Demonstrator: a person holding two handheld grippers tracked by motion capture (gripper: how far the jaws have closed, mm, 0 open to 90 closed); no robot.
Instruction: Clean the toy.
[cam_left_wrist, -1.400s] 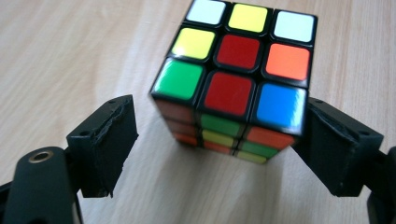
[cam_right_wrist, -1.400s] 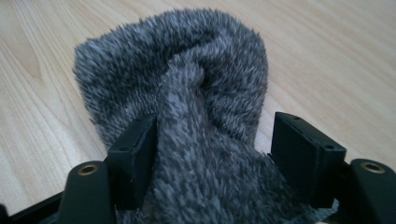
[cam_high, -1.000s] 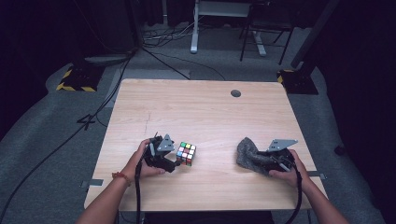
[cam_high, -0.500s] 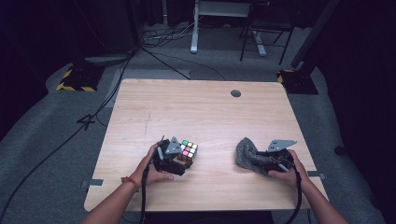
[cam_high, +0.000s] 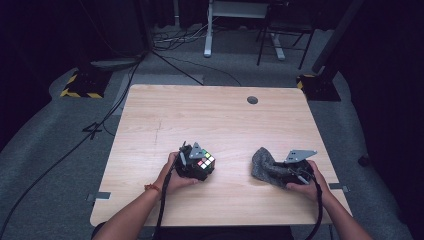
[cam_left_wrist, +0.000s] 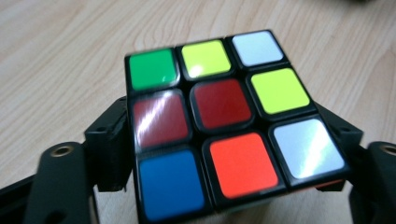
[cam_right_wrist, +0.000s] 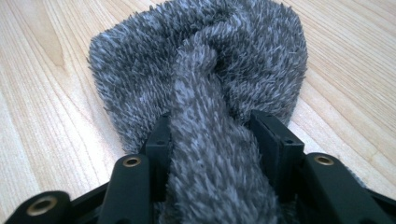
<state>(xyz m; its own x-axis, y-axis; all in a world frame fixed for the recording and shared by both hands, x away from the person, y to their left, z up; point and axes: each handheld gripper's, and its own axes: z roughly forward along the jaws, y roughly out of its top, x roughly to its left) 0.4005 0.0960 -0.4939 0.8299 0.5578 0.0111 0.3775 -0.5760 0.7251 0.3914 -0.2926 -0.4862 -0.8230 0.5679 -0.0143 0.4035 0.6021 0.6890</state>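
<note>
With the left gripper (cam_high: 199, 167) just closed onto the puzzle cube (cam_left_wrist: 224, 126) on the surface (cam_high: 210, 115), left of the grey cloth (cam_right_wrist: 205, 70) clamped by the right gripper (cam_high: 292, 175), the grasp appears complete; next, lift the cube steadily.

On the tabletop (cam_high: 215, 115), the left tongs (cam_high: 196, 165) have just closed around a colour cube (cam_high: 204, 163); the right tongs (cam_high: 287, 175) pinch grey fuzzy cloth (cam_high: 265, 165).

Dim surroundings, bright tabletop, slight blur
</note>
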